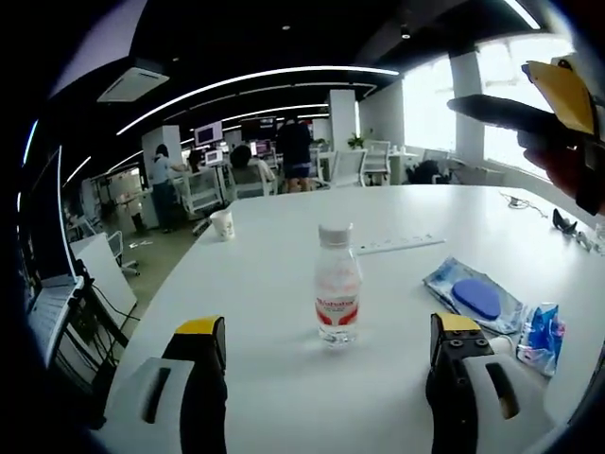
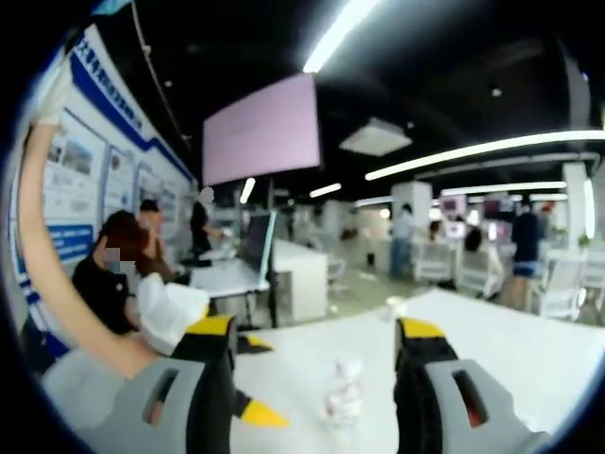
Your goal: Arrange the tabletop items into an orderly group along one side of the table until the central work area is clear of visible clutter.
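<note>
Both views low over white table [image 1: 284, 274], shared water bottle [image 1: 337, 286] ahead

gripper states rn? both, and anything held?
Left hand-held gripper: open, nothing held; the water bottle stands on the table beyond its jaws.
Right hand-held gripper: open, nothing held.

bright ceiling strips, window glare, right gripper view blurred.
</note>
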`<state>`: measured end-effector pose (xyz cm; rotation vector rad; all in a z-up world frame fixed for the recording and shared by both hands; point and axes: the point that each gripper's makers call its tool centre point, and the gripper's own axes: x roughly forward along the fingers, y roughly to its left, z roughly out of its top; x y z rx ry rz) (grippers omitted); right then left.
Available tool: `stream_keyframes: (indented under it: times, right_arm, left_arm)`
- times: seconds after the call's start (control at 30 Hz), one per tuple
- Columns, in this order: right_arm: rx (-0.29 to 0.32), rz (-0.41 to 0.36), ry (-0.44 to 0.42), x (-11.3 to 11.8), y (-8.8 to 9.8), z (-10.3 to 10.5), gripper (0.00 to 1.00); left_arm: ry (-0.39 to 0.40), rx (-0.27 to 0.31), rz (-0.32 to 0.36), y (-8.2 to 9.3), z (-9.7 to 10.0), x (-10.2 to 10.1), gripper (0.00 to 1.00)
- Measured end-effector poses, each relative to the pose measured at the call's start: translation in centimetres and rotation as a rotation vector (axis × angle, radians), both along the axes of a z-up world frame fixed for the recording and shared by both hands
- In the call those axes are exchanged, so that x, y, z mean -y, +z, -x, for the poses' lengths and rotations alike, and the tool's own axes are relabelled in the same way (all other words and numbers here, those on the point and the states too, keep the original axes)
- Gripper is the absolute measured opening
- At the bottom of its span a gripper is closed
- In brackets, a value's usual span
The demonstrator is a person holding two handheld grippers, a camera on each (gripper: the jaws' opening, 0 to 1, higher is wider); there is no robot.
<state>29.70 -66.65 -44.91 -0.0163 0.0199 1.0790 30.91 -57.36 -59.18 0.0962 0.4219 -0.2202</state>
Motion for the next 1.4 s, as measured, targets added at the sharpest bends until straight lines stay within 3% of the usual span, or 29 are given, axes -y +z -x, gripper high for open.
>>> stream_keyframes:
  times: [0.37,0.5,0.83,1.0,1.4]
  right_arm:
    - [-0.015,-0.002,-0.035,0.9,1.2,0.8,0.64]
    - [-0.086,-0.004,-0.058,1.3,-0.4,1.0,0.64]
    - [-0.152,-0.027,-0.063,1.3,-2.4,2.7,0.62]
    - [-0.204,-0.091,-0.113,2.5,-2.9,3.2,0.61]
    - [-0.375,-0.130,-0.229,5.6,-7.5,5.4,0.61]
  left_arm:
    - [-0.026,-0.008,0.020,0.5,0.8,1.5,0.88]
    - [-0.031,-0.012,0.021,0.4,1.4,1.3,0.88]
    - [-0.035,-0.050,0.005,-1.0,2.2,0.5,0.89]
    - [-0.041,-0.051,0.005,-1.1,2.5,0.7,0.89]
    - [-0.104,-0.065,0.023,-1.3,4.3,1.0,0.91]
